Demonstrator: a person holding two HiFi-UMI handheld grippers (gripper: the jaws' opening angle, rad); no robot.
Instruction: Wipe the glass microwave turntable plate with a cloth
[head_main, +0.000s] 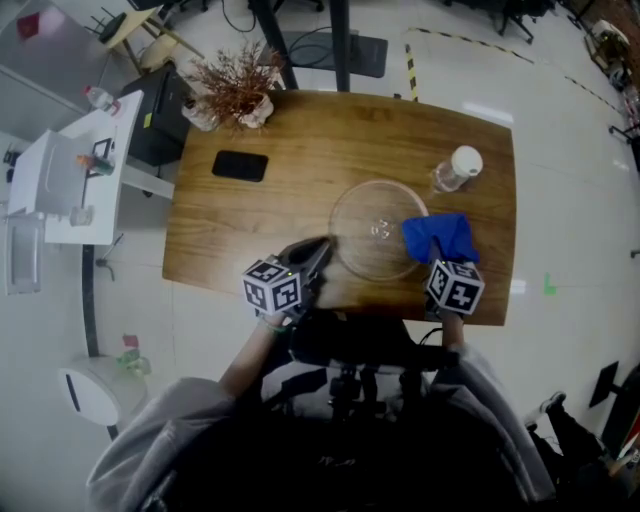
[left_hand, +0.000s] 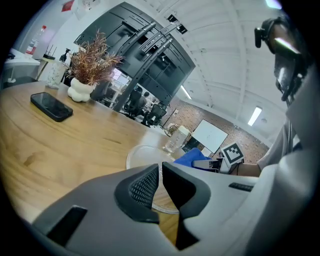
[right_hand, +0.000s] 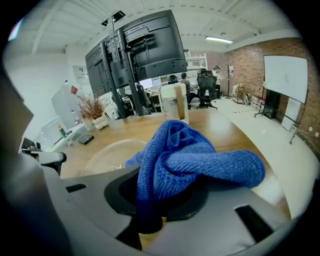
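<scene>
1. Closest to us, we are holding two grippers over the near edge of the desk (head_main: 250, 220): the left gripper (head_main: 322, 248) and the right gripper (head_main: 441, 262).
2. We are keeping the left gripper's fingers (left_hand: 142, 187) almost together, with only a sliver showing between them and nothing gripped. Their tips are hovering just beside the left rim of the glass turntable plate (head_main: 360, 225).
3. We are clamping the right fingers on a bunched blue cloth (right_hand: 190, 160), which is draping over the plate's right side.
4. That plate is lying flat on the desk, between the two grippers and close to the near edge.
5. We are judging the main risk to be the plate sliding: nothing is pinning it, so a firm push of the cloth could be skating it across the wood, even off the near edge.
6. We are also watching the bottle (head_main: 458, 167) standing just beyond the plate's far right rim, since a long far stroke could be tipping it. A loosely bunched cloth could be slipping out of the fingers too.
7. Counting, we are seeing two grippers, one plate, one cloth, one bottle, one dark phone (head_main: 240, 165) and one potted plant (head_main: 238, 90) at the far left.
</scene>
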